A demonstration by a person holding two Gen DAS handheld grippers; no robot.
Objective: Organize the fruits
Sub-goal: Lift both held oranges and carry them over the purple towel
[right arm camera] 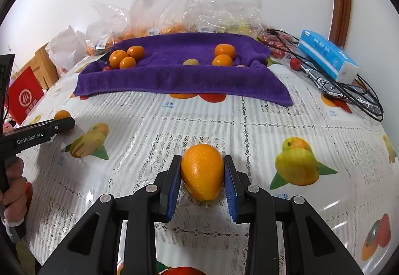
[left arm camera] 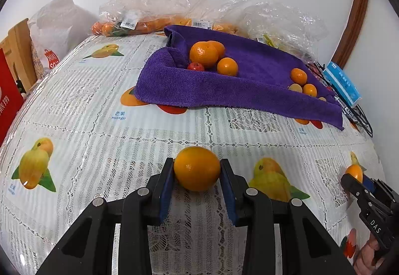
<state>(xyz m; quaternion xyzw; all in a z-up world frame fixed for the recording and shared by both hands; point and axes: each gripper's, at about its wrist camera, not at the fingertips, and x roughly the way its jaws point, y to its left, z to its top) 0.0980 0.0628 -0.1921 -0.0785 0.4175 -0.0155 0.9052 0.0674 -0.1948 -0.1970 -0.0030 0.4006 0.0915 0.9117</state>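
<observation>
My left gripper (left arm camera: 197,170) is shut on a round orange (left arm camera: 197,168) above the fruit-print tablecloth. My right gripper (right arm camera: 202,174) is shut on an oval orange (right arm camera: 202,171); it also shows at the right edge of the left wrist view (left arm camera: 355,176). A purple towel (left arm camera: 249,85) lies at the back of the table. On it, a left group of oranges (left arm camera: 203,54) sits with a small red fruit (left arm camera: 195,66), and a right group of smaller oranges (left arm camera: 298,76) sits near a pale yellow fruit (left arm camera: 295,88). The towel (right arm camera: 184,78) shows in the right wrist view too.
Clear plastic bags of oranges (left arm camera: 149,13) lie behind the towel by the wall. A blue tissue pack (right arm camera: 326,56), black cables (right arm camera: 349,93) and small red fruits (right arm camera: 295,63) sit at the right. A red bag (right arm camera: 25,98) and a wooden chair (left arm camera: 17,50) stand left.
</observation>
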